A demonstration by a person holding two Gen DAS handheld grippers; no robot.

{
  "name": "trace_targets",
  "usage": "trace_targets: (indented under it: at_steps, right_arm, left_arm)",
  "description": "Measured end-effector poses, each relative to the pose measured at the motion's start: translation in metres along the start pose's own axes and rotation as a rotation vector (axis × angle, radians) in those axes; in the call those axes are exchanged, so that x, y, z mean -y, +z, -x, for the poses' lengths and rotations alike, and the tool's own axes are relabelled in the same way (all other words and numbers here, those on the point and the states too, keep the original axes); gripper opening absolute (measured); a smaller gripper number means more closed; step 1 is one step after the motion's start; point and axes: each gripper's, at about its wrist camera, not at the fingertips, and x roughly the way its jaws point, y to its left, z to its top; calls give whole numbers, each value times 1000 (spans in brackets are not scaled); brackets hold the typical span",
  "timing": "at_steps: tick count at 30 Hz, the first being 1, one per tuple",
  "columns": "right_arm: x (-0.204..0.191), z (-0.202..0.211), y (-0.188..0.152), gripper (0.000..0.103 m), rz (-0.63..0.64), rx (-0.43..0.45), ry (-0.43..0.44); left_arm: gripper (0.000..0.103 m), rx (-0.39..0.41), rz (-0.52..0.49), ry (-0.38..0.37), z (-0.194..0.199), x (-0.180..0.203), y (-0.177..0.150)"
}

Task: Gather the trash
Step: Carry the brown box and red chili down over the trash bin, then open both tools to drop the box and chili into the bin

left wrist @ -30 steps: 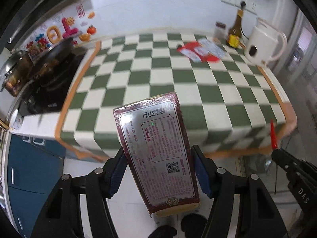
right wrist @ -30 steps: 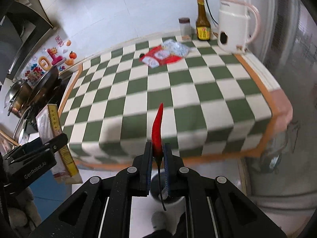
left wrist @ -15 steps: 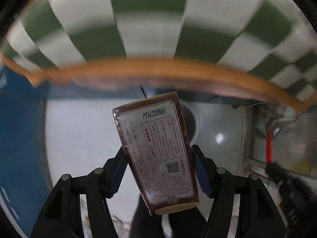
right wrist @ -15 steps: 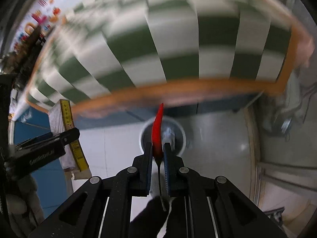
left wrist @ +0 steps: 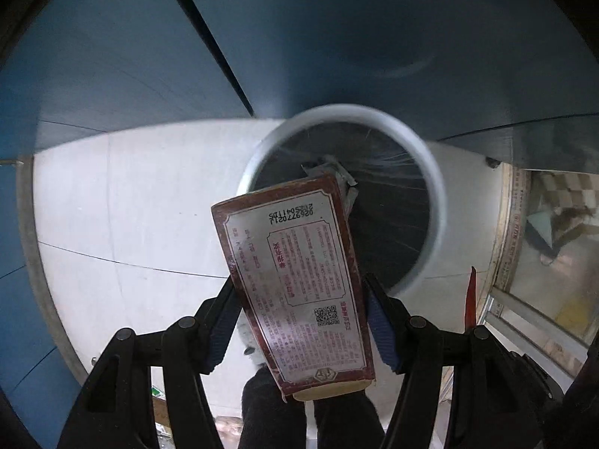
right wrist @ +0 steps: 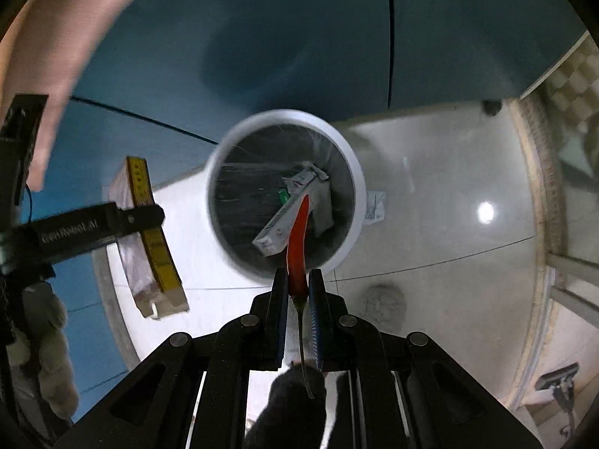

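Setting: home kitchen, floor level. Evidence, left wrist view: flat blue cabinet fronts (left wrist: pixel 337 37) with a dark door seam fill the upper frame; pale glossy tiled floor (left wrist: pixel 131 205) at centre left; round white plastic waste bin with a dark liner (left wrist: pixel 430 202) right of centre, against the cabinet base. Right wrist view: white carton (right wrist: pixel 288 213) lies in the bin; ceiling-light glare on the floor, right of centre.

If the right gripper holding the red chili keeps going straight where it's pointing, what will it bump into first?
Probably the trash already in the bin. The right gripper points down into the white bin, and the red chili lines up with a long white carton lying inside. Depth is hard to judge.
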Motion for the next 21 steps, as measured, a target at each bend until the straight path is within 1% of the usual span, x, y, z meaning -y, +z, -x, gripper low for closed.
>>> trace_targets:
  at_steps: [3, 5, 8, 10, 12, 14, 15, 16, 17, 18, 19, 20, 21]
  right_arm:
    - [3, -31, 12, 11, -17, -5, -4]
    - [3, -47, 20, 11, -15, -7, -13]
    - [-1, -67, 25, 11, -3, -14, -23]
    - [0, -75, 27, 11, 5, -22, -22]
    - [-1, -82, 28, 12, 7, -35, -31]
    - [-5, -84, 27, 12, 4, -42, -22]
    - [-5, -83, 26, 12, 4, -41, -26]
    - [-7, -84, 26, 12, 10, -44, -37]
    - [-8, -84, 26, 14, 14, -47, -45]
    - [-9, -83, 26, 24, 15, -48, -50]
    - [-11, -82, 26, 31, 15, -50, -54]
    - [-11, -80, 26, 45, 16, -46, -61]
    - [-13, -77, 26, 54, 19, -37, -70]
  left_arm:
    - [60, -23, 7, -16, -26, 1, 9]
    - [60, -31, 2, -21, -35, 1, 15]
    - [60, -31, -10, -21, -40, 1, 17]
    - [61, -30, -9, -22, -38, -7, 20]
    - [64, -22, -15, -12, -36, -9, 19]
    - [75, -8, -21, -1, -34, -11, 18]
    - [89, 3, -24, 11, -31, -13, 16]
    - [99, 12, -30, 27, -29, -15, 15]
    - [100, 17, -32, 44, -25, -18, 14]
    - [100, 27, -31, 70, -21, -21, 11]
    - [100, 34, -31, 84, -19, -23, 11]
    - [100, 41, -32, 93, -16, -27, 8]
    - [101, 49, -31, 104, -12, -30, 4]
